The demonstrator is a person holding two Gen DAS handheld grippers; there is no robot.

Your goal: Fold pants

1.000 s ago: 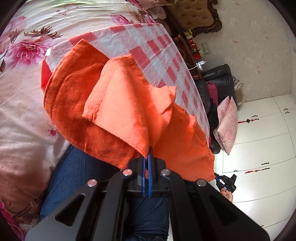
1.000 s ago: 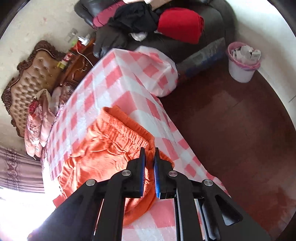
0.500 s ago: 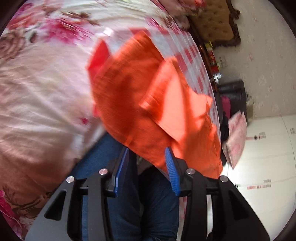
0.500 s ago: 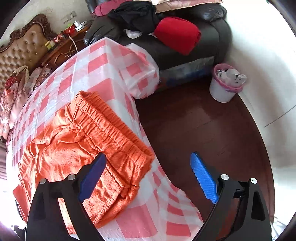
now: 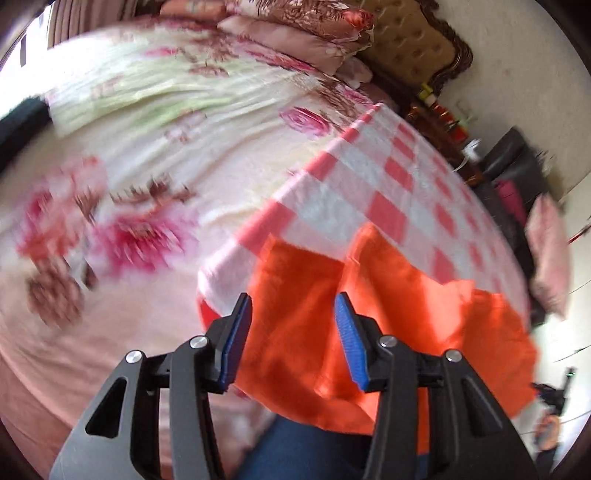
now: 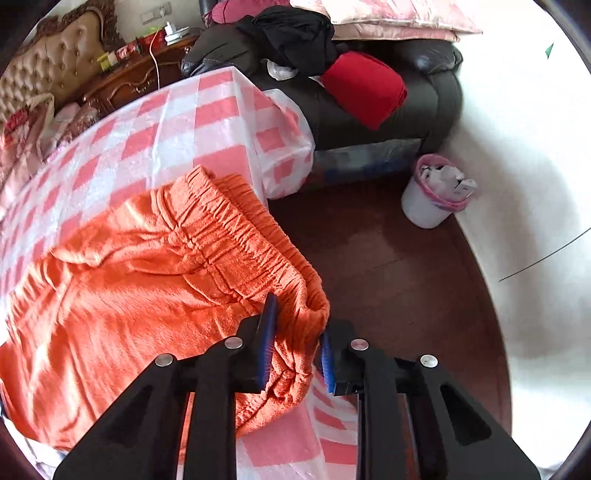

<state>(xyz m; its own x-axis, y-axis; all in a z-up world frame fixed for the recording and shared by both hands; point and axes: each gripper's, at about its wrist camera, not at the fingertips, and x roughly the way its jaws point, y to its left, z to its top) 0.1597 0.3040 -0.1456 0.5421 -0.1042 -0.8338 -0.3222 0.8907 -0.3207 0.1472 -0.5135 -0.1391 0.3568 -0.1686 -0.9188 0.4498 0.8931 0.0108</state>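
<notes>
- The orange pants [image 6: 122,280] lie spread on a red-and-white checked tablecloth [image 6: 177,125], with the gathered elastic waistband [image 6: 236,236] at the table's near corner, beside the dark floor [image 6: 399,288].
- In the left wrist view, the pants [image 5: 369,317] show as 2 overlapping orange layers, with the lower edge hanging past the table edge above a blue-jeaned leg [image 5: 303,446].
- The right gripper [image 6: 295,341] has just been closing. A bunched fold of the waistband corner sits between its 2 blue pads, and both pads press against the cloth.
- The left gripper [image 5: 293,339] has just been opening. Its 2 blue pads stand apart with a clear gap, and nothing is clamped between them; the orange fabric lies behind the gap, below the fingers.
- The left wrist view is motion-blurred, so fine detail of the cloth edges cannot be told.
- A bed with a pink floral cover [image 5: 122,206] adjoins the table on the left. A tufted headboard [image 5: 410,44] stands at its far end.
- Behind the table stands a dark leather sofa [image 6: 428,92] carrying a red folded cloth [image 6: 365,88] and a black garment [image 6: 291,33].
- A white bin with a pink liner [image 6: 432,195] stands on the floor near the sofa, well apart from the pants.
</notes>
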